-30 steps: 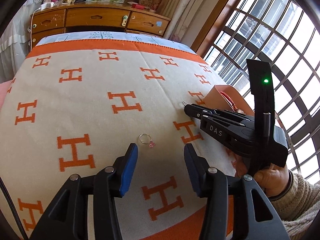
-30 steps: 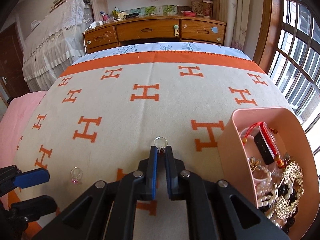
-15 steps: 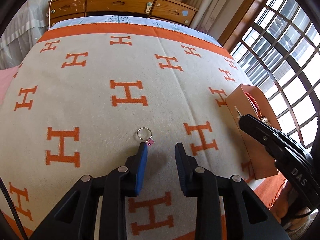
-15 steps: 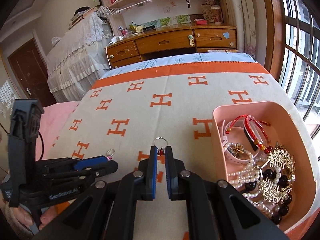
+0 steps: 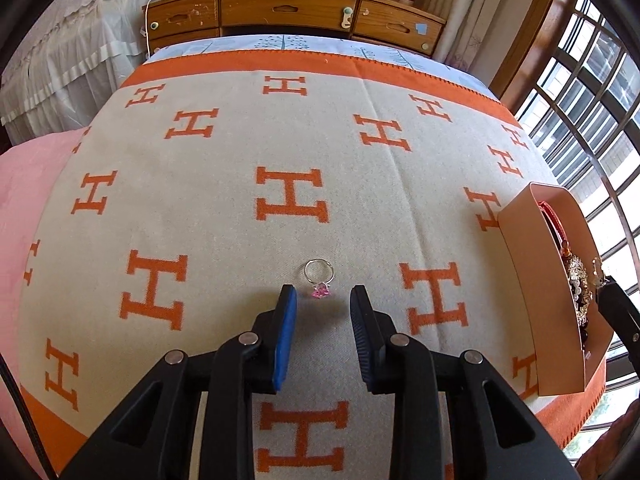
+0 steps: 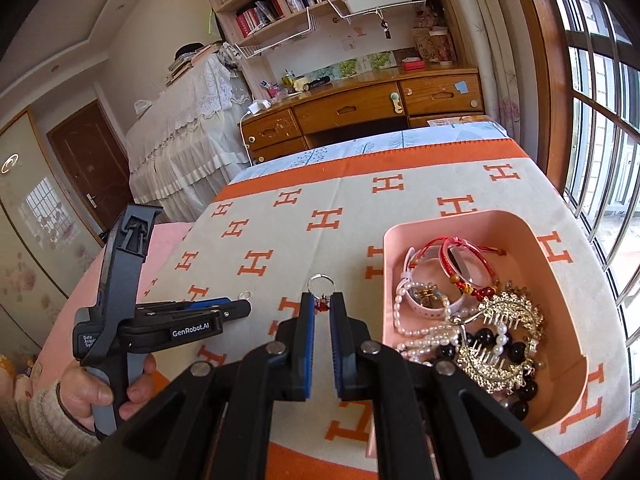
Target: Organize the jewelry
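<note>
The right gripper (image 6: pixel 323 300) pinches a thin silver ring with a red stone (image 6: pixel 321 286) beside the smooth pink bin (image 6: pixel 460 220) of pearls. The left gripper (image 5: pixel 323 294), labelled "GenRobot.AI", spreads its blue-padded fingers (image 5: pixel 285 332) around a pink-stoned ring (image 5: pixel 319 276) lying on the woven H-patterned blanket (image 5: pixel 240 152).

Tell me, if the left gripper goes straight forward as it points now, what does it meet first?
Probably the pink-stone ring on the blanket, lying just ahead of the left gripper between its open fingers.
</note>
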Tool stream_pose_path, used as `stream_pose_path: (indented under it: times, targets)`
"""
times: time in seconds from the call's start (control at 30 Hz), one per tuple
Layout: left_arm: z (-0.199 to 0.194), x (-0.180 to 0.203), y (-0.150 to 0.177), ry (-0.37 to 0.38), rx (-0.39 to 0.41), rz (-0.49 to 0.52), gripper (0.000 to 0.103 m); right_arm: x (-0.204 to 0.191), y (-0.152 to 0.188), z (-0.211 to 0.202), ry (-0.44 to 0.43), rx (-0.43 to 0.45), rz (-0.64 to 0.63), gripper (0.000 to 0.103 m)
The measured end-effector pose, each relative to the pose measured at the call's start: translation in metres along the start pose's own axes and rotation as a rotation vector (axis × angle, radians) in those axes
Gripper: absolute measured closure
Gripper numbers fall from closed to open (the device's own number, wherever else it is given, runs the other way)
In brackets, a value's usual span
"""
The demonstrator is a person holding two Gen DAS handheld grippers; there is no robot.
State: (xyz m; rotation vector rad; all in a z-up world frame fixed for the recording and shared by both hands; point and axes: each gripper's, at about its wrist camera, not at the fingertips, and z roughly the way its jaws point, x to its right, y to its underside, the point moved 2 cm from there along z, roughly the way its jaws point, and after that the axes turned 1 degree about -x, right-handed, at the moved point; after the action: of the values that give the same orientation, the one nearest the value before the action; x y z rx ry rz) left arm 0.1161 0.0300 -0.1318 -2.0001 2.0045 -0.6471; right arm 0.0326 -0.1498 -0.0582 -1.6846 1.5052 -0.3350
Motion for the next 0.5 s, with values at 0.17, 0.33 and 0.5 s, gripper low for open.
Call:
stream_pose_path:
  times: [0.17, 0.33, 0.5]
  targets:
    - [0.002, 0.004, -0.003, -0.052, 0.024, 0.019, 0.081, 0.011, 0.001, -0.010, -0.025, 0.016, 0.013, 0.096]
    - [0.002, 0.007, -0.001, -0.083, 0.037, 0.037, 0.095, 0.025, 0.001, -0.019, -0.034, 0.038, 0.044, 0.096]
    - [-0.006, 0.018, 0.002, -0.031, 0.036, 0.057, 0.096, 0.043, -0.002, -0.031, -0.011, 0.070, 0.076, 0.096]
